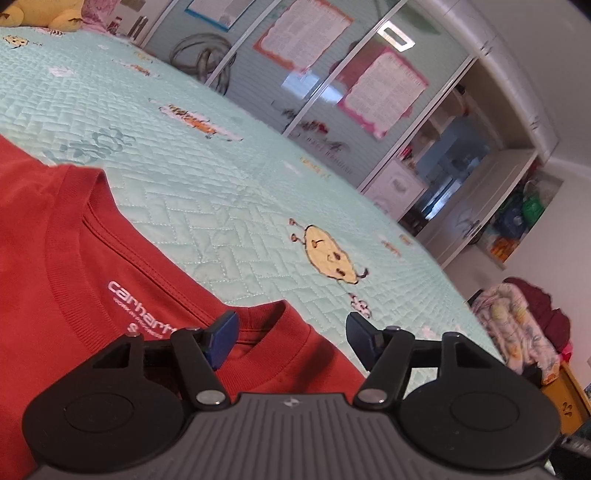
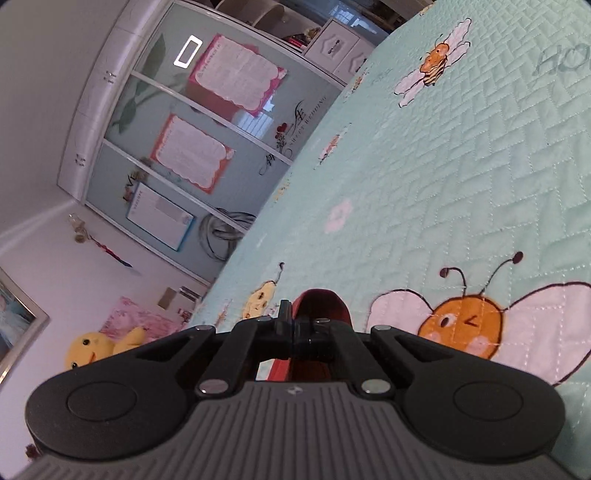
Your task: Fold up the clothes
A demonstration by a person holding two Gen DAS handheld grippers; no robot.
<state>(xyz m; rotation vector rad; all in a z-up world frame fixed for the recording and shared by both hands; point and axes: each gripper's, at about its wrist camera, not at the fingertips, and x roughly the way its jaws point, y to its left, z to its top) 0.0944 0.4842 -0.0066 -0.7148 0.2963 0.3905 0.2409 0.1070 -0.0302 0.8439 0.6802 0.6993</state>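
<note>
Shirt (image 1: 92,266) lay on the bed (image 1: 221,177); our left hand-held gripper (image 1: 291,332) gaped, our right (image 2: 291,323) clamped its fabric.

A mint quilted bedspread (image 1: 192,192) printed with cartoon bees (image 2: 465,325) covers the bed; beyond it stand a glass-fronted wardrobe (image 2: 192,122) with pinned posters (image 1: 306,33) and a yellow plush toy (image 2: 92,349).
</note>
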